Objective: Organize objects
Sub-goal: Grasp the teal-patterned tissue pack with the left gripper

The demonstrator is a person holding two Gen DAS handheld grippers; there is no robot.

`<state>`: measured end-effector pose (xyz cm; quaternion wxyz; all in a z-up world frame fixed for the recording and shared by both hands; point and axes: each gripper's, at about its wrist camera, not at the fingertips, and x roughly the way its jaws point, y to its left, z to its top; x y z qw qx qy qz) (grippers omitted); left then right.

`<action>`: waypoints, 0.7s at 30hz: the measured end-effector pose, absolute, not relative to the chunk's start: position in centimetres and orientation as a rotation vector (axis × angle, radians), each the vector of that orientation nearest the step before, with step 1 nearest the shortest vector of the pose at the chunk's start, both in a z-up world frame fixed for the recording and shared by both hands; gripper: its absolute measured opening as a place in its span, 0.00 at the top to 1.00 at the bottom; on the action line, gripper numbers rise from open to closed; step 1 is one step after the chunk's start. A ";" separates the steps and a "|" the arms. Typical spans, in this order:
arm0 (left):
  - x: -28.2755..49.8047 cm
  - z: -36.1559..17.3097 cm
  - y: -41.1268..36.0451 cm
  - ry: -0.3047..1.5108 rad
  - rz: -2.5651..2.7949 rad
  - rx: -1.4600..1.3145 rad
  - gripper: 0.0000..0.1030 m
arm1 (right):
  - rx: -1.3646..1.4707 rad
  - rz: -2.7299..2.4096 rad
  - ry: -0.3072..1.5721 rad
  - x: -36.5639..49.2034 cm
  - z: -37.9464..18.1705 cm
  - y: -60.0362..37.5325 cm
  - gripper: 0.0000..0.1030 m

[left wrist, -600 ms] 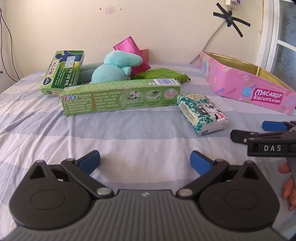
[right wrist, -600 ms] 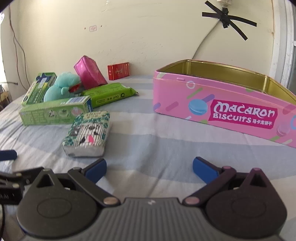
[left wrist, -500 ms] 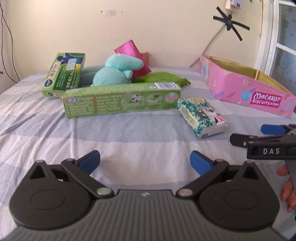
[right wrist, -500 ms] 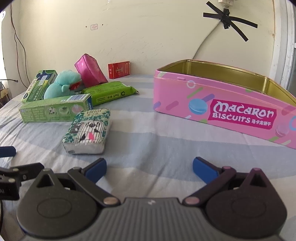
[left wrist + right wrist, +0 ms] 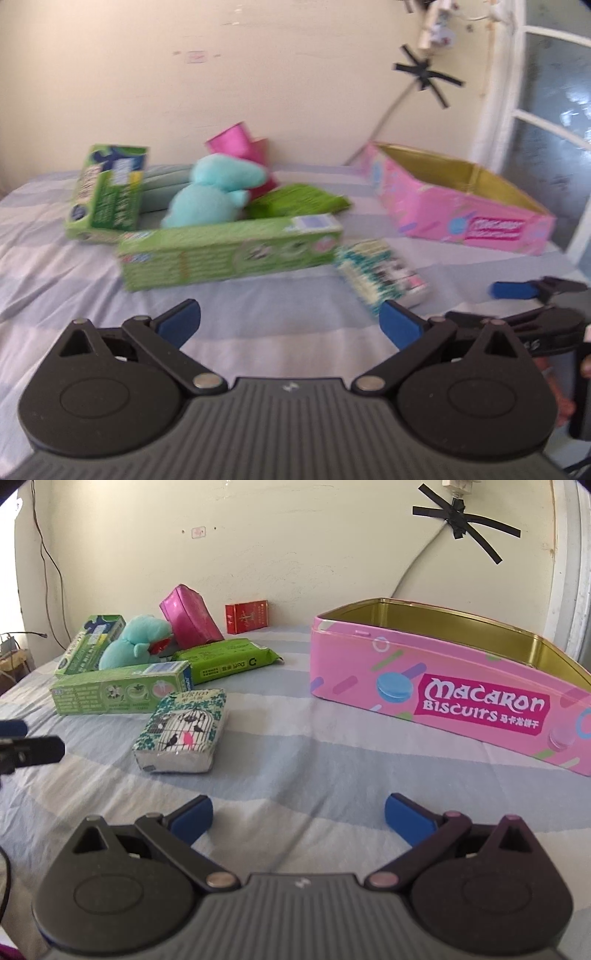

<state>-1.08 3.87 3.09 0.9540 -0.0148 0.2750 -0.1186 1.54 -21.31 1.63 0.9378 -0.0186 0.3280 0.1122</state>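
- Ahead and a little left of the right gripper (image 5: 298, 814): birdcage-print tissue pack (image 5: 183, 734), lying flat on the striped bedsheet (image 5: 295, 771), apart from both blue fingers (image 5: 192, 819).
- Long axis of that pack running roughly away from the right wrist camera, angled slightly rightward at its far end; short silver end facing the fingers.
- Both grippers spread fully wide, nothing between either pair of pads.
- From the left gripper (image 5: 290, 323): same pack (image 5: 382, 273) ahead and to the right, just past the right-hand finger (image 5: 400, 326), long axis slanting across the view.
- Judged nearer and better lined up for the right gripper; a small shift left would likely centre the pack between its fingers.
- Open pink Macaron Biscuits tin (image 5: 443, 686) ahead-right of the right gripper, well apart from the pack, empty as far as visible; probable destination.
- Farther back, clustered: long green toothpaste box (image 5: 118, 692), teal plush toy (image 5: 133, 642), green wipes packet (image 5: 227, 659), second green box (image 5: 90, 642), magenta pouch (image 5: 190, 618), red carton (image 5: 246, 616) by the wall.
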 end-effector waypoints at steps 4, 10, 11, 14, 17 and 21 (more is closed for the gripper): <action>0.4 3.5 2.2 0.570 -0.337 -0.041 0.08 | -0.043 0.258 0.625 1.3 2.1 -21.2 0.00; 4.5 2.4 0.8 0.690 -0.450 -0.146 0.28 | -0.095 0.375 0.627 2.1 2.9 -19.6 0.16; 5.1 2.2 0.5 0.704 -0.460 -0.156 0.32 | -0.110 0.399 0.626 2.3 3.0 -19.2 0.17; 6.7 1.4 0.0 0.755 -0.492 -0.196 0.40 | -0.163 0.465 0.620 3.0 3.0 -17.6 0.22; 7.3 0.9 -0.2 0.776 -0.518 -0.233 0.54 | -0.203 0.521 0.638 4.2 2.7 -16.0 0.33; 6.7 2.5 -1.3 0.737 -0.526 -0.206 0.57 | -0.195 0.554 0.619 4.8 2.4 -15.1 0.43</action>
